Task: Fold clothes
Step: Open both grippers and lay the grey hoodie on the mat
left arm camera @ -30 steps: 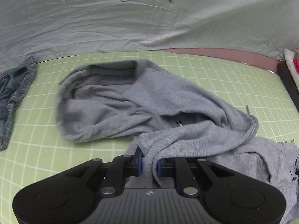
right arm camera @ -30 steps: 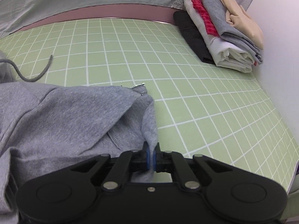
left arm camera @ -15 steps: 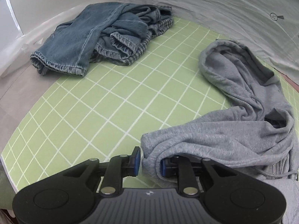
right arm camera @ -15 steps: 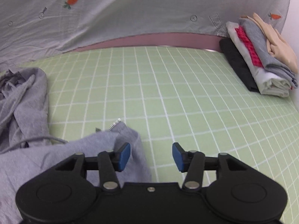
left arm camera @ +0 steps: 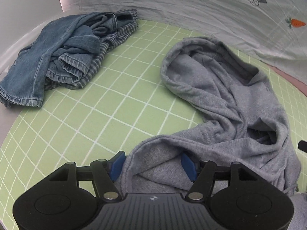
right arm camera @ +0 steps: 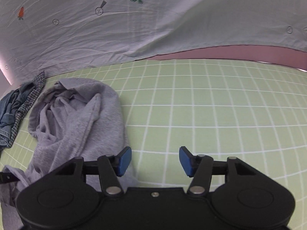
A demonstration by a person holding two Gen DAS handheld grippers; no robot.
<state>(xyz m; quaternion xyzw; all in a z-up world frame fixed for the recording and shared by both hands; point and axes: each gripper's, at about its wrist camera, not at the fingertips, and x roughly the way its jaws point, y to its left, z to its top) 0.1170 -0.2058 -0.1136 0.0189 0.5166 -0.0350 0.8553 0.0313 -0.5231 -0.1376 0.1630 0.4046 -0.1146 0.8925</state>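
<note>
On green grid mat [right arm camera: 211, 105]: both grippers spread wide, holding nothing; grey hoodie [left arm camera: 230, 115] crumpled

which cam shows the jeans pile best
The left wrist view. There the jeans lie in full on the green mat, crumpled over a checked garment, seams and hems clear. The right wrist view catches only a sliver of the jeans at its left edge, beyond the grey hoodie.
</note>
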